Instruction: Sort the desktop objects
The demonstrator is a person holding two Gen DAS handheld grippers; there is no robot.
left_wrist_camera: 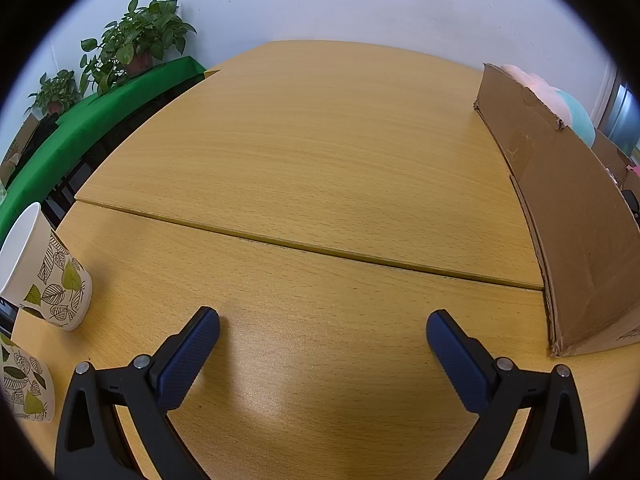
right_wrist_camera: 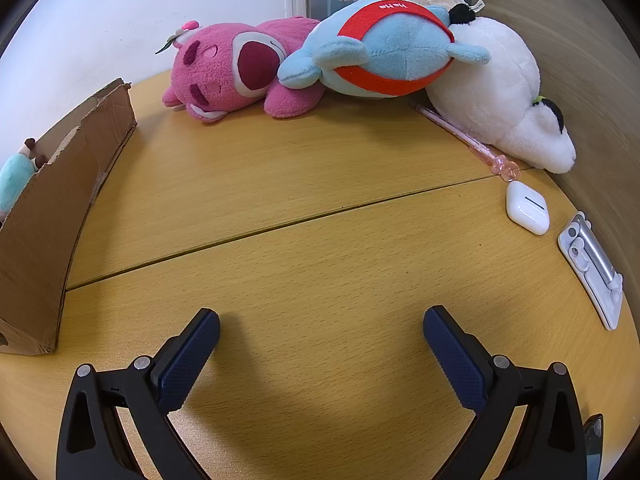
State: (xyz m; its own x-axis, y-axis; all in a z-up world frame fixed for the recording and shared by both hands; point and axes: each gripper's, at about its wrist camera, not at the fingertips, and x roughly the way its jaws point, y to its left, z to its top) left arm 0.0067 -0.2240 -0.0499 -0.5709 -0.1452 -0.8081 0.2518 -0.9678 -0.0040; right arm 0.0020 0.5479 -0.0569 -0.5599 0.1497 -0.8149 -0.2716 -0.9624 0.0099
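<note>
Left gripper (left_wrist_camera: 323, 322) and right gripper (right_wrist_camera: 322, 320) gape wide, empty, over bare wooden table (right_wrist_camera: 320, 240). Fuzzy pink plush (right_wrist_camera: 232, 72), blue plush (right_wrist_camera: 380, 48) lie ahead; cardboard box (right_wrist_camera: 44, 216) left; smooth earbud case (right_wrist_camera: 527, 207) right.

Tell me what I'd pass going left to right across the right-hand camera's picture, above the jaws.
Cardboard box → pink plush bear → blue plush with red band → white plush → white earbud case → white folding stand. The pink pen runs under the white plush, so I left it out.
</note>
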